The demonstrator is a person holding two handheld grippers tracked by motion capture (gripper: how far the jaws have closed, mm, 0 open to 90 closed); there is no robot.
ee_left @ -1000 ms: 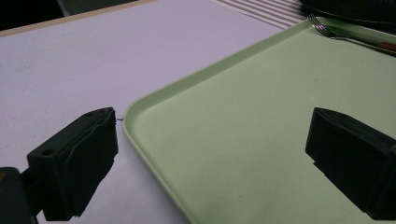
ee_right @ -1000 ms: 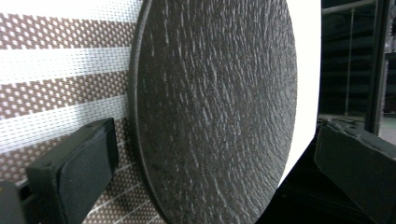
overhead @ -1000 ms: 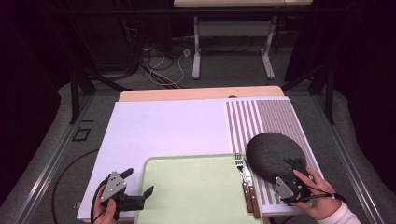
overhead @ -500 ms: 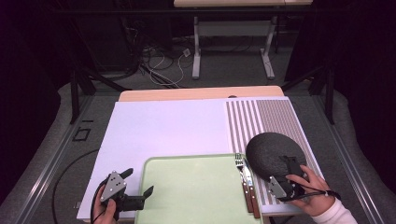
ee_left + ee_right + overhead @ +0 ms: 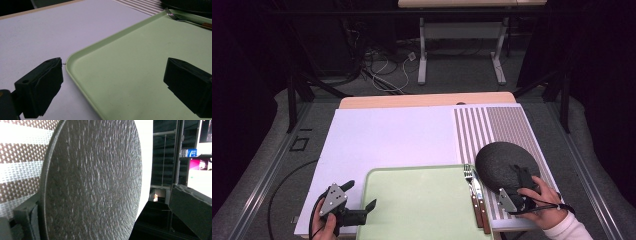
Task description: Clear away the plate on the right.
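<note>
The table (image 5: 427,100) carries a white sheet (image 5: 387,140), a striped mat (image 5: 497,127) and a green tray (image 5: 417,205).

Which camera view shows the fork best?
The high view shows the fork best: whole, lying beside a knife at the right edge of the green tray. The left gripper view shows it far off in a corner.

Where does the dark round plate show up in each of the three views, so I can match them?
High view: the dark plate lies at lower right on the striped mat, with the right gripper at its near edge.
Left gripper view: a dark sliver at the top right edge, beyond the fork.
Right gripper view: the plate's textured face, large, between the jaws.
Shared landmark: the striped mat.
</note>
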